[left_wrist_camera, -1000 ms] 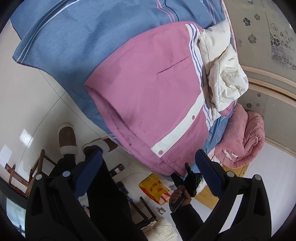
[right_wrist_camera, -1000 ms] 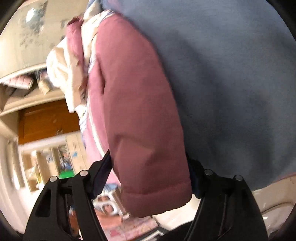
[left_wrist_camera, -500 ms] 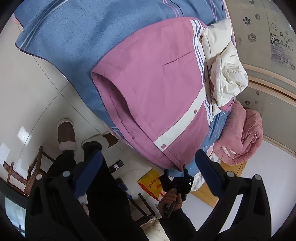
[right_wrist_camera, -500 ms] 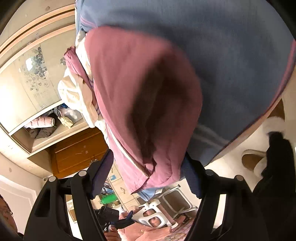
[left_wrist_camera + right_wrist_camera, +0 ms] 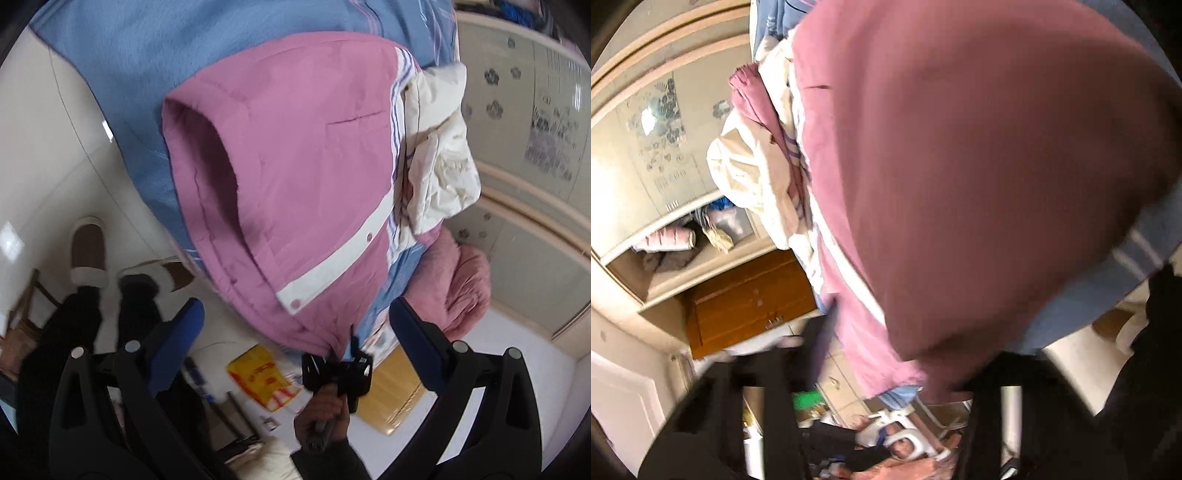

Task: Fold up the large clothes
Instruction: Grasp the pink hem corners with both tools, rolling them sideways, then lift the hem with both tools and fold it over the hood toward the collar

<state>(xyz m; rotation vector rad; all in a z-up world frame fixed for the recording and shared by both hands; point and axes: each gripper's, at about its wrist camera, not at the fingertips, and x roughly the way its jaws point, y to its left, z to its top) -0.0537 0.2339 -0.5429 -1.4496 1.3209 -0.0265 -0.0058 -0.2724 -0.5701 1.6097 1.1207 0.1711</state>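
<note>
We look down on a bed covered by a blue blanket (image 5: 122,51), and on it lies the pink padded jacket (image 5: 295,155), with a white snap placket (image 5: 343,254) and a striped edge; a cream garment (image 5: 443,162) is bunched against its far side. Beyond the bed we see a rolled pink quilt (image 5: 469,284), pale wardrobe doors (image 5: 528,122) with flower patterns and some grey print too small to read, and a glossy cream tile floor (image 5: 40,147). A yellow bag (image 5: 264,376) with red characters lies on the floor; we cannot read them. A person's dark trouser legs and brown slippers (image 5: 88,247) stand by the bed's edge. In the right wrist view we also see an open shelf with folded things and a brown wooden cabinet (image 5: 746,299). The left hand-held gripper (image 5: 295,325) hangs above the jacket's near hem with its blue pads spread wide and nothing between them. The right hand-held gripper (image 5: 336,369), held in a hand (image 5: 325,410) with a dark sleeve, sits at the jacket's lower corner; its jaws are closing there, with the pink hem gathered into them. From its own camera the view is blurred, and the pink fabric fills most of it, draping down between the dark fingers (image 5: 775,387).
</note>
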